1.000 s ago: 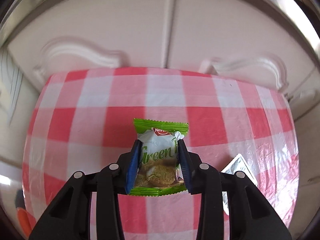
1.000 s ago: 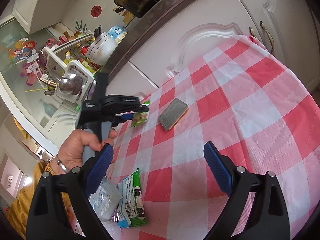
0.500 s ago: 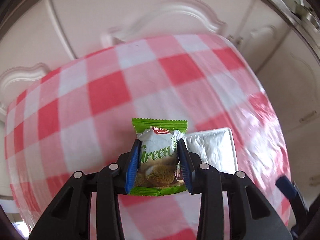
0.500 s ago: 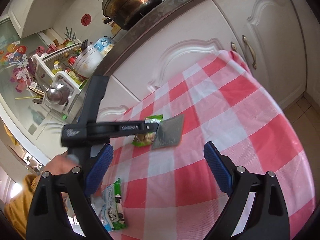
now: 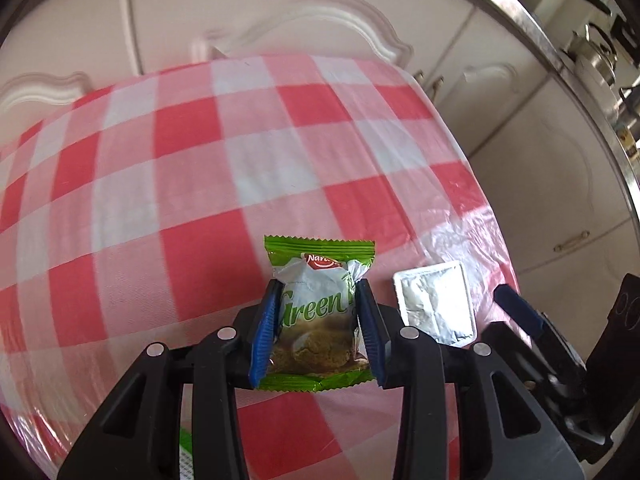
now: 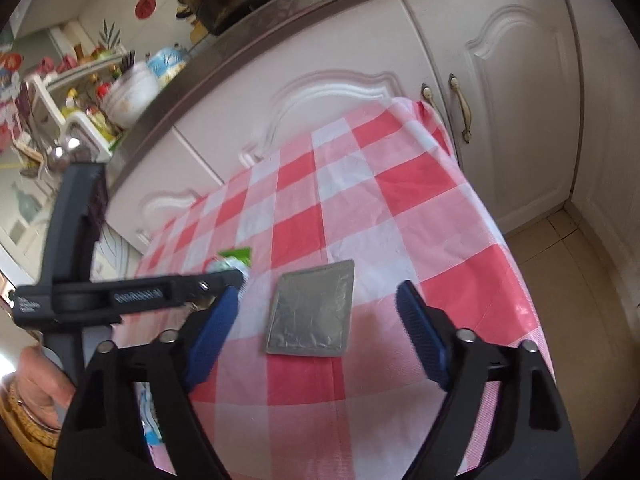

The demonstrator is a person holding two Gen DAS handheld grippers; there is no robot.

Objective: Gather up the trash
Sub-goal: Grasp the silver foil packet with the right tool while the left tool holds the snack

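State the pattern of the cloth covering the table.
Red-and-white checked tablecloth, clearest in the right wrist view.

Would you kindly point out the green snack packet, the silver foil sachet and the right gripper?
green snack packet [image 5: 318, 320], left wrist view, printed front.
silver foil sachet [image 6: 310, 308], right wrist view, centre of its face.
right gripper [image 6: 316, 322], right wrist view, midway between fingertips.

A small green and white plastic snack wrapper [image 5: 318, 312] printed with "Green" and a biscuit picture is standing upright between the left jaws, its crimped top edge sticking out beyond them. A flat, square, crinkled silver foil sachet [image 6: 312, 314] is lying on the red-and-white checked surface [image 6: 372, 208], just right of the left jaws and ahead of the gap between the right jaws.
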